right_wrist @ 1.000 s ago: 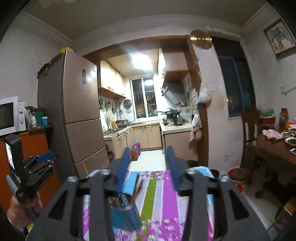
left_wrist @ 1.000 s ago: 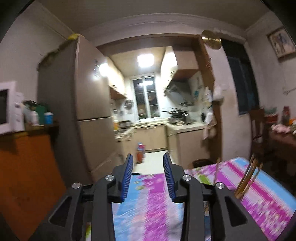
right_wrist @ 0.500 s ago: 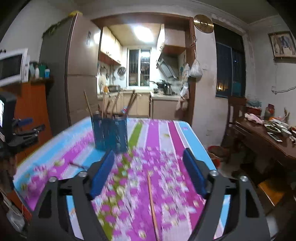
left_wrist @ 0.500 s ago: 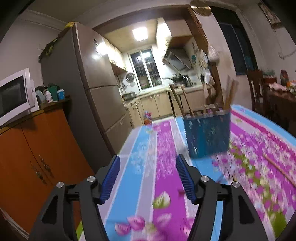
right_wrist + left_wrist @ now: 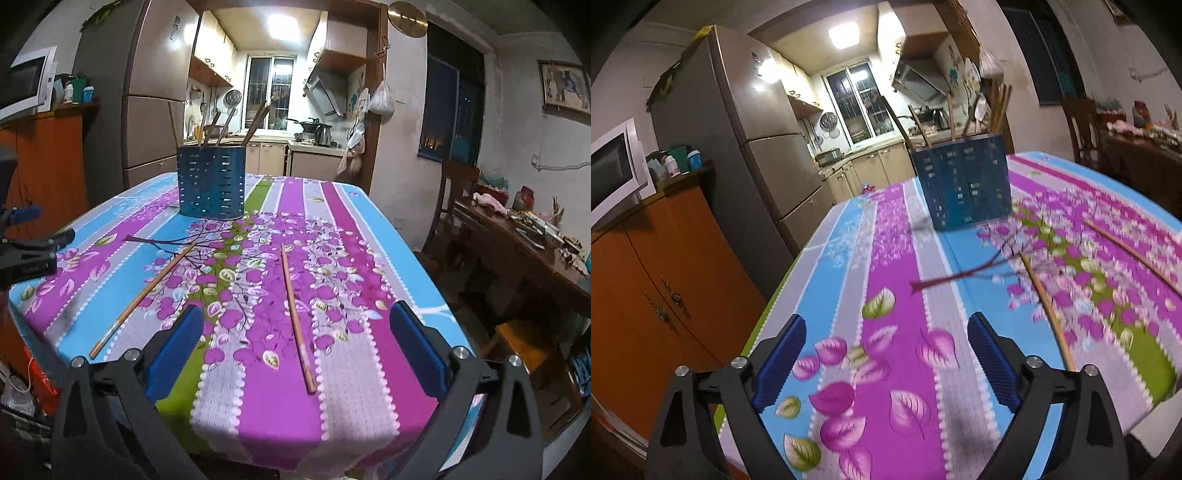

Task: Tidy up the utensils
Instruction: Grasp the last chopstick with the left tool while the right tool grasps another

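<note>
A blue perforated utensil holder (image 5: 211, 181) stands on the flowered tablecloth with several wooden chopsticks upright in it; it also shows in the left wrist view (image 5: 962, 184). Two loose chopsticks lie on the cloth: one on the left (image 5: 144, 291), one in the middle (image 5: 295, 317). In the left wrist view they show as one near chopstick (image 5: 1047, 306) and one farther right (image 5: 1134, 251). My right gripper (image 5: 295, 354) is open and empty above the table's near edge, over the middle chopstick's near end. My left gripper (image 5: 886, 362) is open and empty above the table's left end.
The table (image 5: 399, 236) has its near edge just below my right gripper. A fridge (image 5: 738, 140) and an orange cabinet (image 5: 653, 280) with a microwave stand left of the table. A dark side table (image 5: 517, 251) with clutter and a chair stand to the right.
Both grippers have tilted down from the room toward the table and opened wider. The holder and the loose chopsticks have come into view.
</note>
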Available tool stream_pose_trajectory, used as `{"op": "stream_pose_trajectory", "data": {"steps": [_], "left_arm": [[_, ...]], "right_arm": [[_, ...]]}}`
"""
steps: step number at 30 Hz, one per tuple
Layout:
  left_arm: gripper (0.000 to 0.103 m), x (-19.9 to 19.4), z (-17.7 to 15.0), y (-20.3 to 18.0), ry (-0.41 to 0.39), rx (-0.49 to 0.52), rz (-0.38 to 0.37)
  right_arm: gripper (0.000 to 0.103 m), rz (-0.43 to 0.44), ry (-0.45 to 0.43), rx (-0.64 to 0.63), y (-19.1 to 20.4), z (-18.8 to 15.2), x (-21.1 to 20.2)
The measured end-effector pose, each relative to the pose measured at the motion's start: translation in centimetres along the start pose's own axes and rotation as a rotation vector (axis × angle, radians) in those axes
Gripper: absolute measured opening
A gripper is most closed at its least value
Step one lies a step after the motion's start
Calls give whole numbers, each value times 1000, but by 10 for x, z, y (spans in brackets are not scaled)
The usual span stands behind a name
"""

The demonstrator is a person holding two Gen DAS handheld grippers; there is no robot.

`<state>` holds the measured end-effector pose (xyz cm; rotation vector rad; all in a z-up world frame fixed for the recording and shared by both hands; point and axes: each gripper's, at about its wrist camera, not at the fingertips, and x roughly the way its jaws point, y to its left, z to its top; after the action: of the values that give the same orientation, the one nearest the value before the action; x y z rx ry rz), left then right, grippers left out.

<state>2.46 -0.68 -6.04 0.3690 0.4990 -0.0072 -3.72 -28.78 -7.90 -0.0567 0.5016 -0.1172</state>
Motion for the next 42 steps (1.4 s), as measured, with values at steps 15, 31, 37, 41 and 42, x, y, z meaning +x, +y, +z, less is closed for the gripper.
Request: {"op": "stream_pose_trajectory", "data": {"steps": [15, 31, 37, 41, 42], "left_arm": [[94, -10, -17, -15, 44, 49, -6], [74, -63, -55, -47, -22, 60, -414], [50, -53, -59, -64, 14, 30, -572], [38, -37, -65, -72, 66, 14, -573], [36, -34, -66, -72, 73, 6, -566]], "right_arm": [[97, -36, -8, 22, -16, -8, -10], [87, -64, -60, -104, -31, -31, -28], [63, -34, -38, -161, -24, -46, -16], [45, 7, -16, -116, -37, -56, -9], [42, 15, -11, -108, -40, -58, -8]]}}
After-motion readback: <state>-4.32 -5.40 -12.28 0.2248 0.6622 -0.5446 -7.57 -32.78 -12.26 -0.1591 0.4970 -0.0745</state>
